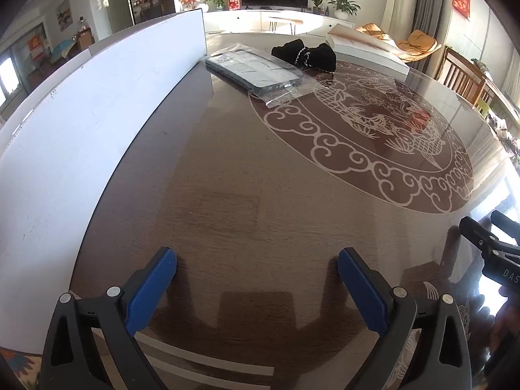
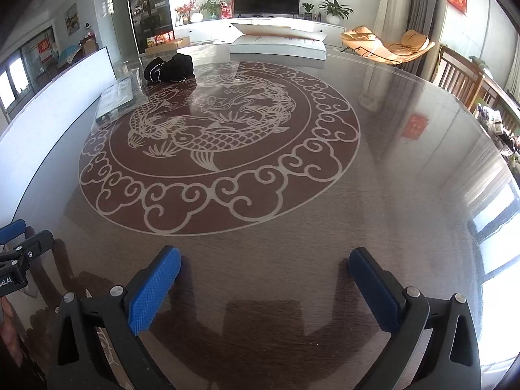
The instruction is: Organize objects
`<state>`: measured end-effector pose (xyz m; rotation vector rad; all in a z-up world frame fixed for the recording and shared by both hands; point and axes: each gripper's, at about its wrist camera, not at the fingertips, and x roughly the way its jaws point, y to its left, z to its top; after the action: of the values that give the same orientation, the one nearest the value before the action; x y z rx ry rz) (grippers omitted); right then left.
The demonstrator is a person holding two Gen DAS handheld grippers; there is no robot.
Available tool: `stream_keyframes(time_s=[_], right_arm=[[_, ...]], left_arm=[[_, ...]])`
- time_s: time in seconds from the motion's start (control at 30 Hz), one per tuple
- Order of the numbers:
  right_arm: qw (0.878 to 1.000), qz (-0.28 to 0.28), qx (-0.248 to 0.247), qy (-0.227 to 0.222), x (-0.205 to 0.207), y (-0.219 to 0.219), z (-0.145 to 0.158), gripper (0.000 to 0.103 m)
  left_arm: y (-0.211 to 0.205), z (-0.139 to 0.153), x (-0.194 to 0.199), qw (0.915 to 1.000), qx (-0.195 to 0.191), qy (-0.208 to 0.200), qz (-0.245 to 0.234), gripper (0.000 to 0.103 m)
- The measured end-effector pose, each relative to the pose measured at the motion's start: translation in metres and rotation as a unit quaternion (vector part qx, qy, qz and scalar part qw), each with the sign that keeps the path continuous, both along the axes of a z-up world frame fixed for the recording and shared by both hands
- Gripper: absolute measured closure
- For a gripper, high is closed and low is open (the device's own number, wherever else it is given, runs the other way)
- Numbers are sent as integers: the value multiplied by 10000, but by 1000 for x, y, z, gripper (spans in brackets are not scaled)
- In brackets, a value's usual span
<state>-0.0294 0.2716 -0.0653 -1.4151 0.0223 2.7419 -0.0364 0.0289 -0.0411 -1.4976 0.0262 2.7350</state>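
A dark flat item in a clear plastic bag (image 1: 260, 73) lies far ahead on the brown table, next to a long white box (image 1: 81, 123). A black cloth bundle with a white cord (image 1: 305, 53) sits just behind it. Both also show in the right wrist view, the bagged item (image 2: 118, 100) and the bundle (image 2: 170, 68), at the far left. My left gripper (image 1: 256, 265) is open and empty, low over the near table. My right gripper (image 2: 265, 265) is open and empty too, beside the left one.
The round glossy table (image 2: 406, 195) has a fish and cloud emblem (image 2: 221, 149) in its middle. A flat white box (image 2: 279, 47) lies at the far edge. The long white box (image 2: 48, 120) runs along the left side. Wooden chairs (image 2: 461, 78) stand at right.
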Motion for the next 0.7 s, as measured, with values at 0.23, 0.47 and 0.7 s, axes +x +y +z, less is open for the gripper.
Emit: stream_keyframes(time_s=[0.23, 0.47, 0.7], right_arm=[[10000, 1, -1, -1, 0, 0, 0, 0], [10000, 1, -1, -1, 0, 0, 0, 0], [10000, 0, -1, -1, 0, 0, 0, 0]], left_arm=[[0, 0, 2, 10000, 1, 11, 11, 0], [1, 0, 1, 10000, -1, 14, 12, 0], [1, -1, 1, 10000, 0, 13, 13, 0]])
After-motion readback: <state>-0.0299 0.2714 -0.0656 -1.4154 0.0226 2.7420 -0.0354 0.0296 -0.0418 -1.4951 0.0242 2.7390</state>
